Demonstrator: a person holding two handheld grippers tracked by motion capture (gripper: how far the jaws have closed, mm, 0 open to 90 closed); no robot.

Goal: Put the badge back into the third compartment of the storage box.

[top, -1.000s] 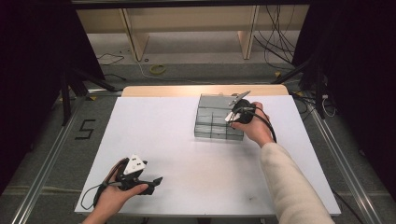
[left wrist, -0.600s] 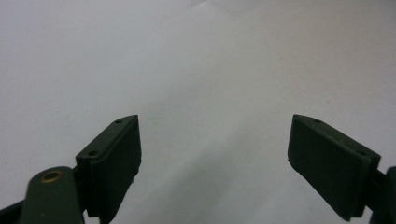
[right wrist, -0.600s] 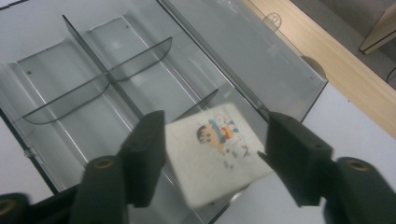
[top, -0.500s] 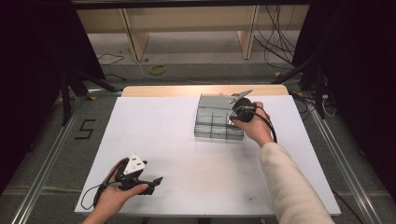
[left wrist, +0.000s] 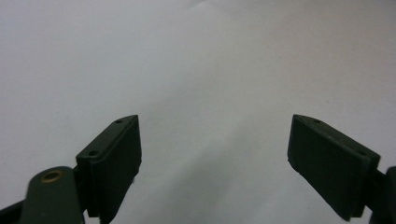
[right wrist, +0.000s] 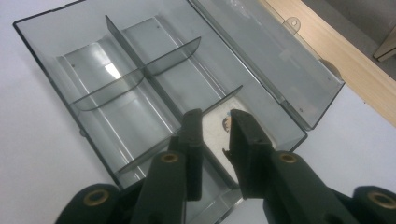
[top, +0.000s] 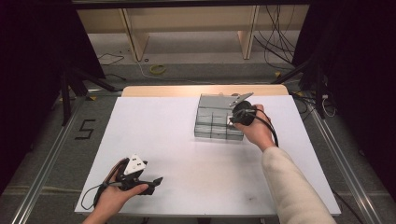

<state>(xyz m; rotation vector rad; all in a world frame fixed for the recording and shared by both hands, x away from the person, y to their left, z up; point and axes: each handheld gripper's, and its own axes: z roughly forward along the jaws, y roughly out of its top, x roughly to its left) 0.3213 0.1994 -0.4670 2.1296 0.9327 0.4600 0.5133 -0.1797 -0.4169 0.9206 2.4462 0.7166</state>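
Up at the far side of the table, the right gripper (right wrist: 215, 119) was over a clear plastic box (right wrist: 116, 100), and its two black jaws were close together with only a thin gap between them. A small flat thing (right wrist: 218, 127) showed in that gap, down in one corner space of the box, but it was too hidden to tell if the jaws were pinching it. The box had thin walls that cut it into little spaces, and its lid (right wrist: 271, 51) lay open behind it. The box sat on the white table (top: 154, 126), near the wooden edge (top: 187, 90). Near the front edge, the left gripper (left wrist: 215, 149) had its jaws wide apart over bare table.
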